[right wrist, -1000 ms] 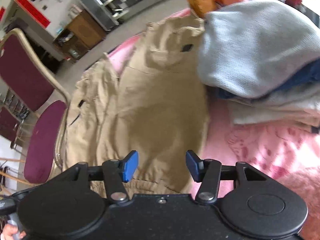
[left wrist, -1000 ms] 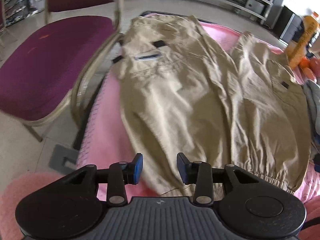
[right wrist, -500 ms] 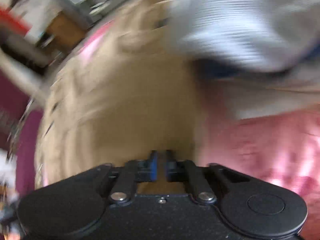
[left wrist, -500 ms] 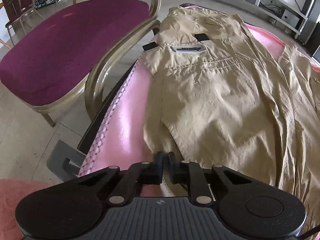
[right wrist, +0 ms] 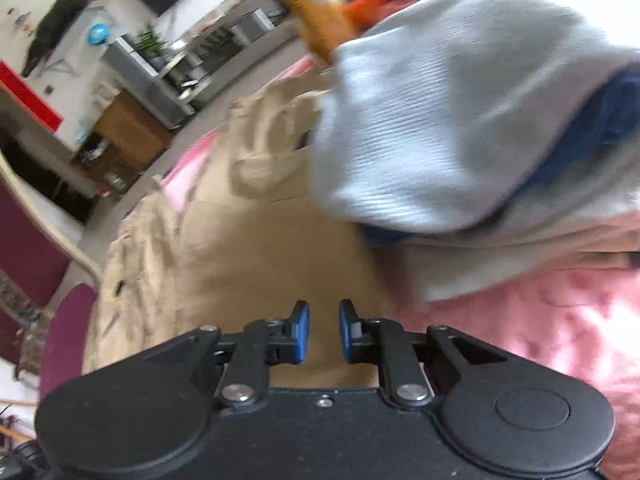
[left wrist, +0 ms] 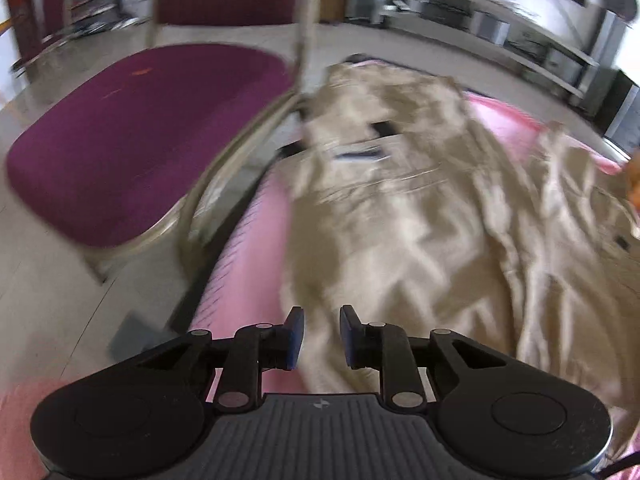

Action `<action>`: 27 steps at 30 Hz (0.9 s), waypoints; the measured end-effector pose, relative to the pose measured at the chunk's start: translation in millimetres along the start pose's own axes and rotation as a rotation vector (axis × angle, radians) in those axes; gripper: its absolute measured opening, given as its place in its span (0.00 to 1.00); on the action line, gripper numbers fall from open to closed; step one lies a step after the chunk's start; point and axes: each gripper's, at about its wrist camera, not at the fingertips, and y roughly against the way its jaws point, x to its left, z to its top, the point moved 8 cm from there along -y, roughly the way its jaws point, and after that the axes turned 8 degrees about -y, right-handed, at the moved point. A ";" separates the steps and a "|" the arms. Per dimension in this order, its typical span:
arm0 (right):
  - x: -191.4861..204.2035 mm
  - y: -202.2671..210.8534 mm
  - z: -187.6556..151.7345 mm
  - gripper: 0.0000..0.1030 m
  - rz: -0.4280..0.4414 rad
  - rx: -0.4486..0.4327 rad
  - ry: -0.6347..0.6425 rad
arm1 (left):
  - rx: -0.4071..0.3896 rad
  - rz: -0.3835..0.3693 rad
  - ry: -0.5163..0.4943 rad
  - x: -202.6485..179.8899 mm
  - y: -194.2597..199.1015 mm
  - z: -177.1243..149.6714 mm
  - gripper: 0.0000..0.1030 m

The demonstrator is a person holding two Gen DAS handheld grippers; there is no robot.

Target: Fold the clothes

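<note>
Tan trousers (left wrist: 420,216) lie spread on a pink padded surface (left wrist: 248,264), waistband far, legs toward me. My left gripper (left wrist: 321,334) is open with a small gap, above the near left edge of the cloth, holding nothing. The trousers also show in the right wrist view (right wrist: 260,264). My right gripper (right wrist: 323,330) is open with a narrow gap above the tan cloth, empty. Both views are motion-blurred.
A maroon chair (left wrist: 132,128) with a metal frame stands left of the surface. A pile of folded clothes topped by a pale blue knit (right wrist: 460,112) lies at the right, with orange toys (right wrist: 316,20) behind. The pink blanket (right wrist: 540,320) extends right.
Both grippers were open, shut on the trouser cloth half a second ago, and now stand open again. The left view has pulled back; the cloth looks more rumpled.
</note>
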 end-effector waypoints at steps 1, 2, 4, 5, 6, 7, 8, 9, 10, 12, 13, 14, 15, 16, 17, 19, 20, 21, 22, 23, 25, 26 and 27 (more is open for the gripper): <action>7.0 -6.0 1.0 0.16 0.029 0.024 0.000 | -0.009 -0.014 -0.026 -9.0 -1.2 7.4 0.21; 14.4 -12.1 1.8 0.16 0.057 0.048 0.001 | -0.012 -0.029 -0.052 -18.0 -5.7 14.5 0.21; 32.0 -32.6 1.0 0.21 0.153 0.151 -0.003 | -0.017 -0.057 -0.102 -35.4 -15.0 28.2 0.23; 39.8 -42.8 -0.1 0.26 0.208 0.209 -0.008 | -0.006 -0.071 -0.103 -38.5 -23.9 28.1 0.24; 49.5 -55.8 -3.6 0.29 0.273 0.283 -0.026 | 0.005 -0.085 -0.104 -41.6 -32.7 28.0 0.23; 56.9 -67.9 -7.5 0.29 0.327 0.341 -0.051 | 0.015 -0.099 -0.105 -44.6 -41.5 27.9 0.24; 59.4 -77.1 -9.3 0.29 0.347 0.352 -0.062 | 0.026 -0.112 -0.106 -47.7 -50.3 27.8 0.24; 60.9 -85.6 -10.5 0.29 0.358 0.352 -0.067 | 0.036 -0.126 -0.107 -50.7 -59.0 27.7 0.24; 62.4 -94.1 -11.7 0.29 0.369 0.352 -0.073 | 0.047 -0.140 -0.108 -53.8 -67.7 27.6 0.23; 52.7 -108.1 -14.9 0.27 0.316 0.330 -0.072 | 0.066 -0.165 -0.112 -59.7 -84.5 27.4 0.27; 47.0 -114.8 -16.4 0.17 0.285 0.317 -0.070 | 0.056 -0.133 -0.136 -60.0 -83.9 27.6 0.26; 38.3 -112.8 -10.3 0.04 0.251 0.275 -0.085 | 0.051 -0.102 -0.130 -56.0 -83.9 27.4 0.24; 28.6 -108.0 -2.1 0.03 0.216 0.224 -0.105 | 0.045 -0.073 -0.124 -52.3 -83.4 27.2 0.20; 18.7 -103.0 6.2 0.03 0.182 0.173 -0.125 | 0.033 -0.076 -0.125 -52.6 -78.8 26.1 0.20; 6.5 -92.9 17.4 0.03 0.125 0.094 -0.145 | 0.022 -0.078 -0.127 -52.9 -74.1 25.0 0.20; -20.2 -69.2 37.7 0.03 0.002 -0.056 -0.200 | -0.002 -0.083 -0.129 -53.5 -64.7 22.8 0.19; -34.2 -57.9 44.7 0.02 -0.056 -0.111 -0.239 | -0.013 -0.086 -0.130 -53.7 -60.0 21.7 0.18; -34.9 -51.6 44.2 0.02 -0.057 -0.120 -0.237 | -0.025 -0.088 -0.131 -54.0 -55.3 20.6 0.13; -32.0 -46.8 41.6 0.03 -0.042 -0.115 -0.225 | -0.037 -0.091 -0.132 -54.3 -50.6 19.5 0.15; -29.1 -42.0 39.1 0.05 -0.027 -0.110 -0.213 | -0.048 -0.093 -0.133 -54.6 -45.8 18.4 0.15; -23.2 -32.2 34.0 0.11 0.004 -0.100 -0.189 | -0.071 -0.098 -0.135 -55.2 -36.3 16.2 0.15; -20.3 -27.3 31.4 0.17 0.019 -0.095 -0.177 | -0.083 -0.101 -0.136 -55.5 -31.5 15.1 0.15; -17.4 -22.3 28.8 0.20 0.034 -0.090 -0.164 | -0.095 -0.103 -0.137 -55.8 -26.7 14.0 0.15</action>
